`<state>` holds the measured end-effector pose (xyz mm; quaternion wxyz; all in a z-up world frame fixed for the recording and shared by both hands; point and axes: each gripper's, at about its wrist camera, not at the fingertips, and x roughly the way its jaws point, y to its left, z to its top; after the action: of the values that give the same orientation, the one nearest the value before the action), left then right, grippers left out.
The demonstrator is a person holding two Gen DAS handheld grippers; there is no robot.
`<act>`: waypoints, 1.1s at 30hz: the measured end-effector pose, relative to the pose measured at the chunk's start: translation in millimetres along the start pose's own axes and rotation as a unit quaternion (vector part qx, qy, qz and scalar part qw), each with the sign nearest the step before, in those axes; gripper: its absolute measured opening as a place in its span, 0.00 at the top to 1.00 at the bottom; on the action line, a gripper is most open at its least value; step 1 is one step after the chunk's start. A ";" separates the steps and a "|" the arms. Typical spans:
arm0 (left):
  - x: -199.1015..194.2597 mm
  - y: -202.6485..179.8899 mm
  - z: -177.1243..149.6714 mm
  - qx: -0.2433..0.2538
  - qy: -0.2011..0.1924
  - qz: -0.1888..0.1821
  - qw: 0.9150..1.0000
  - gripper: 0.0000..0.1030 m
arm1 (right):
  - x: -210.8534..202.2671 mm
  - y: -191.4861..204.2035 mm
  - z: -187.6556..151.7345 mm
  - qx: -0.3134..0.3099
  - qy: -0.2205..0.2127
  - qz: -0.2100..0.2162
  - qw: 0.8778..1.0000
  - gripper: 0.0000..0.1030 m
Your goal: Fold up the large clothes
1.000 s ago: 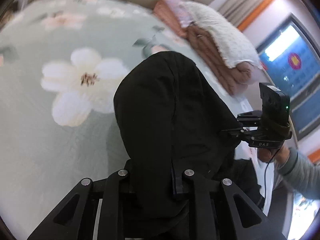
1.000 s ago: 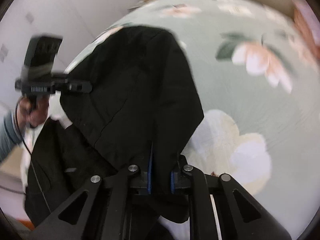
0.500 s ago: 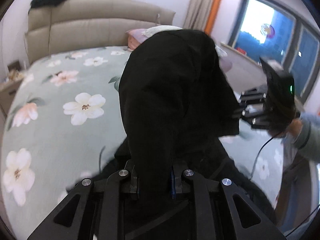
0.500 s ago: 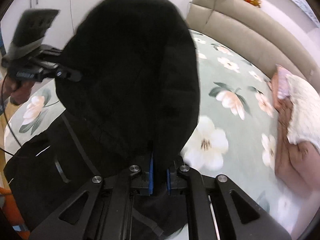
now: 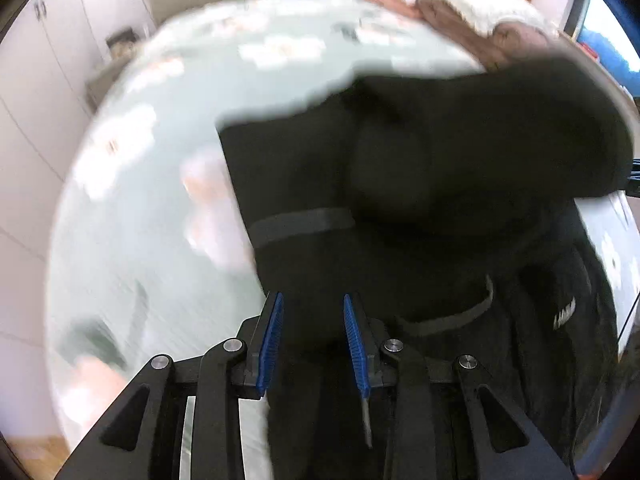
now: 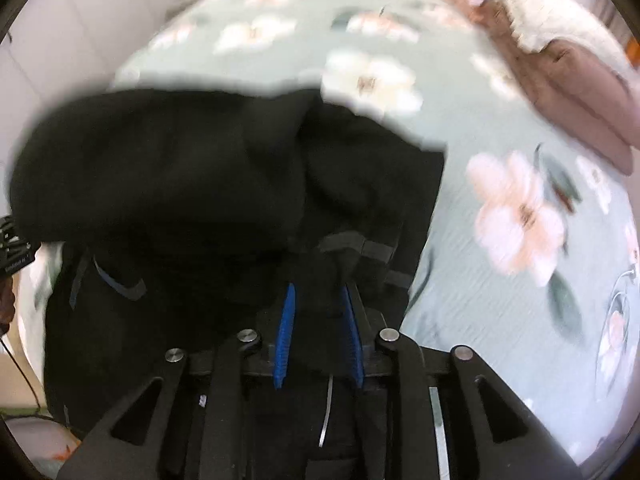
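Fabric that was clamped between both sets of fingers half a second ago is now released: the left gripper (image 5: pixel 313 312) and the right gripper (image 6: pixel 318 304) each show their blue pads parted with a clear gap between them. Earlier the black garment (image 5: pixel 400 208) hung lifted in front of both cameras and hid much of the room; now it is lower and spread over the bed (image 5: pixel 160 160), with part of it blurred by motion.

In the left wrist view, the garment lies ahead of and to the right of the left gripper, and dark cloth fills the gap between the spread fingers. Whether cloth touches the pads cannot be told. A grey band crosses the garment just beyond the fingertips, and a raised fold of it sits toward the upper right. A small light logo shows on the cloth at the lower right.

In the right wrist view, the garment (image 6: pixel 200 184) lies ahead of and to the left of the right gripper, again showing through the gap between the parted pads. Its straight right edge lies on the floral sheet.

The right wrist view alone shows large pink and white flowers on the sheet (image 6: pixel 520 216) beside the garment. A piece of the other gripper shows at its left edge. The left wrist view alone shows white cupboard doors (image 5: pixel 36 80) along the left. Both views show folded bedding (image 5: pixel 460 4) at the far right of the bed.
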<state>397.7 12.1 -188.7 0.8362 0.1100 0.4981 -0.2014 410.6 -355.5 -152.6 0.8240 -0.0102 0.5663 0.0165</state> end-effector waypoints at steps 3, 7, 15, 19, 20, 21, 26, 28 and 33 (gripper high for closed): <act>-28.1 2.6 53.2 0.000 -0.075 -0.031 0.997 0.68 | -28.7 -5.1 40.7 0.012 -0.052 0.020 0.998 0.54; -37.6 -18.4 115.3 0.003 -0.137 -0.141 0.981 0.66 | -40.6 24.7 85.8 0.016 -0.106 0.045 0.993 0.44; 85.5 -70.0 19.3 -0.013 0.053 -0.268 0.962 0.67 | -28.7 105.0 90.4 -0.006 -0.114 0.068 0.991 0.44; 65.5 -57.7 23.9 -0.039 0.026 -0.258 0.965 0.67 | 24.0 113.8 53.3 -0.019 -0.056 0.041 0.997 0.44; 58.3 -52.9 26.8 -0.038 0.012 -0.244 0.969 0.67 | 33.2 122.2 41.4 -0.020 -0.034 0.030 0.999 0.44; 46.8 -49.0 23.8 -0.041 0.003 -0.236 0.971 0.67 | 51.3 125.8 23.4 -0.023 -0.003 0.028 0.999 0.45; 87.5 -21.8 6.1 -0.075 0.053 -0.271 0.958 0.76 | 113.7 115.8 -54.0 -0.016 0.061 -0.009 0.998 0.51; 88.2 -23.2 13.0 -0.080 0.044 -0.273 0.958 0.76 | 109.1 109.5 -60.5 -0.003 0.049 0.006 0.999 0.51; 40.5 -64.6 10.7 -0.058 0.023 -0.229 0.972 0.76 | 69.7 103.9 -55.5 0.009 0.019 0.037 0.999 0.50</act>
<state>394.4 -59.0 -218.1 0.7613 -0.0509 0.5399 -0.3554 379.7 -252.5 -237.3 0.8117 0.0174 0.5823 0.0417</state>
